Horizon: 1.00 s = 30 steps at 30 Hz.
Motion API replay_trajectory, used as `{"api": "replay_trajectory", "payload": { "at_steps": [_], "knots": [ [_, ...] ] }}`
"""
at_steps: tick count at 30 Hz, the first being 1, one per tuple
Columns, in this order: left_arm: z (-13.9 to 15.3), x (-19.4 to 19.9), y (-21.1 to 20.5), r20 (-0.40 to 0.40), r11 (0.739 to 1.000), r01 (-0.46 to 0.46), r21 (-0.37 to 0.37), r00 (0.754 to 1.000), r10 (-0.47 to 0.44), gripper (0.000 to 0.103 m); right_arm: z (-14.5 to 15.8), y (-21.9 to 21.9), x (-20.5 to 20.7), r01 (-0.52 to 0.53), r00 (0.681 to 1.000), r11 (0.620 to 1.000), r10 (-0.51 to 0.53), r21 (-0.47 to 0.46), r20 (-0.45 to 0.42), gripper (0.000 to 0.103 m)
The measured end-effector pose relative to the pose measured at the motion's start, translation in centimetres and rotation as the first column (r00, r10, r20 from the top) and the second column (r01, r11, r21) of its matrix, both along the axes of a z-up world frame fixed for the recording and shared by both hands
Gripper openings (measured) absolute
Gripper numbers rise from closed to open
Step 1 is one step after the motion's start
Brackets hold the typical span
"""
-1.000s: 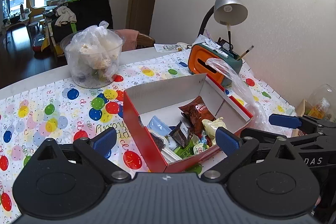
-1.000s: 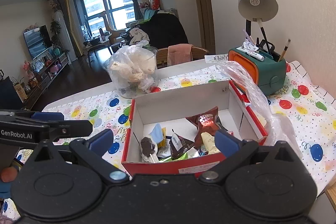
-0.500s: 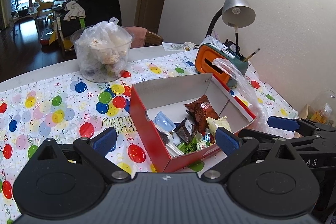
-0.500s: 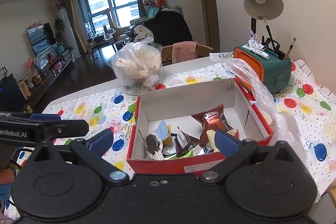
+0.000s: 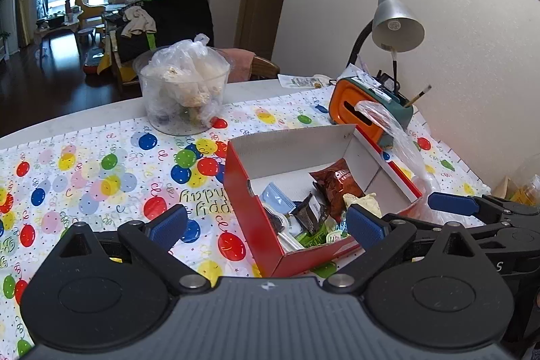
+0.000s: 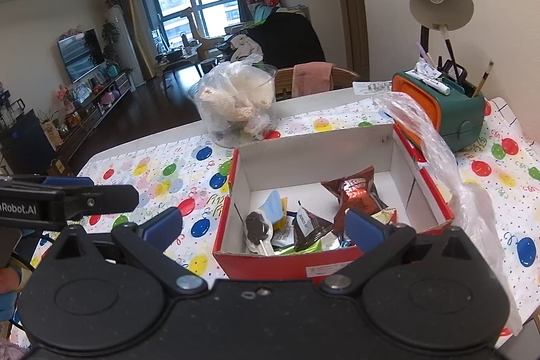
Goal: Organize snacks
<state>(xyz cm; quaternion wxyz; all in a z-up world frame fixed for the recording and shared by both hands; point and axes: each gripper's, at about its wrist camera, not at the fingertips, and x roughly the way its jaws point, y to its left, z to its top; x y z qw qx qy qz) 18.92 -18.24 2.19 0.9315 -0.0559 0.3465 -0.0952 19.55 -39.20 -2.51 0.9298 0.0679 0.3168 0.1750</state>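
Your left gripper [image 5: 266, 225] and right gripper [image 6: 261, 230] both hang spread wide, holding nothing. The red box [image 6: 266, 265] of snacks [image 6: 354, 194] lies with its long axis along the table's [image 5: 84, 117] lamp-side edge, open face up.

A: What covers the white table [image 5: 84, 118]?
B: A white plastic cloth printed with coloured balloons [image 5: 101, 171], lying flat.
A: And at the far right?
B: A silver gooseneck desk lamp [image 6: 438, 2] by the cream wall, above an orange and green desk organiser [image 6: 449, 110] holding pens and a brush.
A: Beyond the table?
B: A wooden chair draped with a pink cloth [image 6: 312, 75], then a flat television [image 6: 79, 54] far left by the window.
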Motion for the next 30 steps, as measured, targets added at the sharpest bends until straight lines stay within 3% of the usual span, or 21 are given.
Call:
{"api": "replay_trajectory", "payload": {
  "at_steps": [12,30],
  "knots": [
    [0.2,-1.1,-0.4,0.009,1.000,-0.030,-0.003,1.000,0.030,0.101,0.1,0.1,-0.6,-0.050,0.999,0.999,0.050,-0.008,0.011,0.103],
    [0.2,-3.7,1.9,0.022,1.000,-0.016,-0.017,1.000,0.017,0.101,0.4,2.1,-3.0,-0.010,1.000,1.000,0.011,-0.018,0.006,0.103]
  ]
}}
